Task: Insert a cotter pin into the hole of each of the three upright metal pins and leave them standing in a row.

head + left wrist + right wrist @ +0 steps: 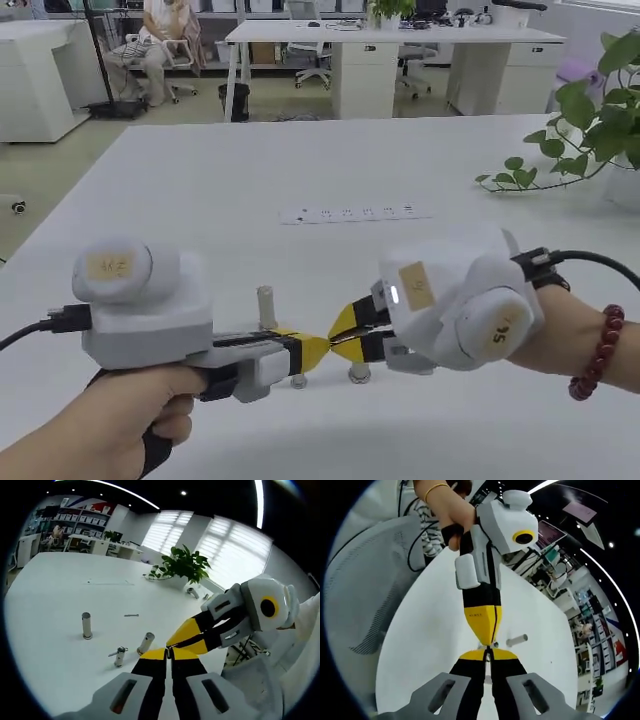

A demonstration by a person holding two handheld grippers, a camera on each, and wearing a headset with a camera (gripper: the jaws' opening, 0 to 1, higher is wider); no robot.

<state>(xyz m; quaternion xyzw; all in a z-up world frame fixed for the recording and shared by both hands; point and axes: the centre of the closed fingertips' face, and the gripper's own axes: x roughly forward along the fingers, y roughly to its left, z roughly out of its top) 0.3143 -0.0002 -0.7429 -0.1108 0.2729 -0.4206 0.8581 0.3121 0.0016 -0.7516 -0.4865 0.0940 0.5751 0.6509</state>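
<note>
White table (400, 170) | left claw (318, 347), right claw (340, 338) closed, tips meeting | upright pin (265, 305) near

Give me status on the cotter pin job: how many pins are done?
Done: one metal pin appears to have a cotter pin through it. In hand: the left hand-held gripper and right hand-held gripper meet tip to tip, jaws closed; anything between them is too small to tell. Left: the far upright pin and the pin nearest the tips look bare. A loose cotter pin lies on the table.

white table (300, 160) carries three metal pins (87, 625), a cotter pin (131, 615), power strip (355, 213).
</note>
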